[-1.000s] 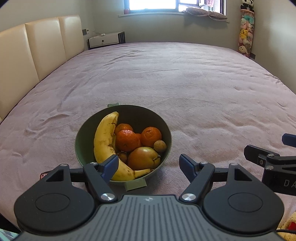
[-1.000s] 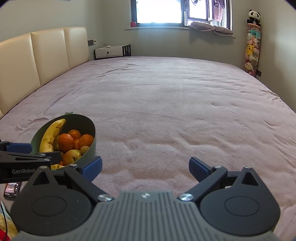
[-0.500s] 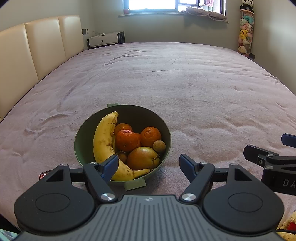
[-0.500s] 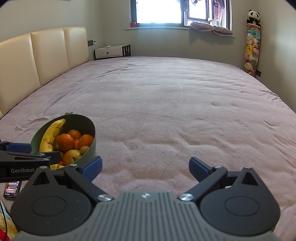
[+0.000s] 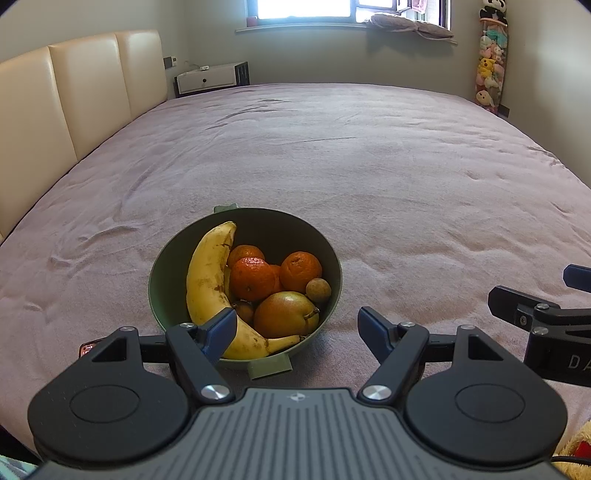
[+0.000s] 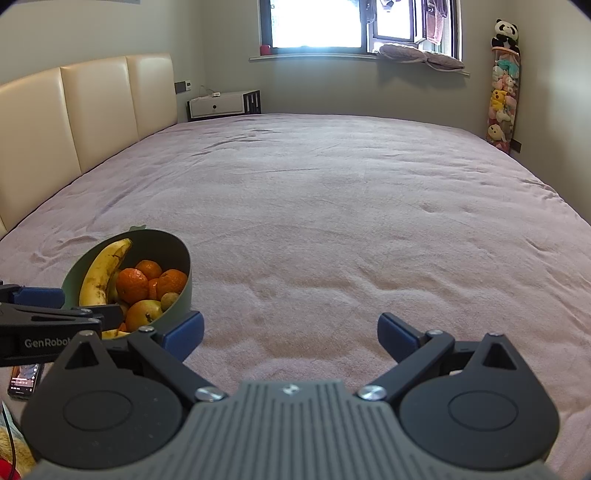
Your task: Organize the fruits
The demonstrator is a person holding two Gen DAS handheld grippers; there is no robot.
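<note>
White lettering "GenRobot" stands on the black side of the left hand-held gripper (image 6: pixel 107 314), seen from the right wrist. On the right hand-held gripper (image 5: pixel 532 295), only "DA" shows, cut by the frame edge.

Bed (image 6: pixel 332 206): wide, covered in mauve plush fabric. Headboard (image 6: pixel 85 114): cream padded panels, left. Window (image 6: pixel 317 22): far wall, bright daylight; cushions (image 6: pixel 421 57) on sill. Bedside cabinet (image 6: pixel 221 105): white, far-left corner. Plush toys (image 6: pixel 502 96): hanging column, right wall. Walls: pale grey-green.
</note>
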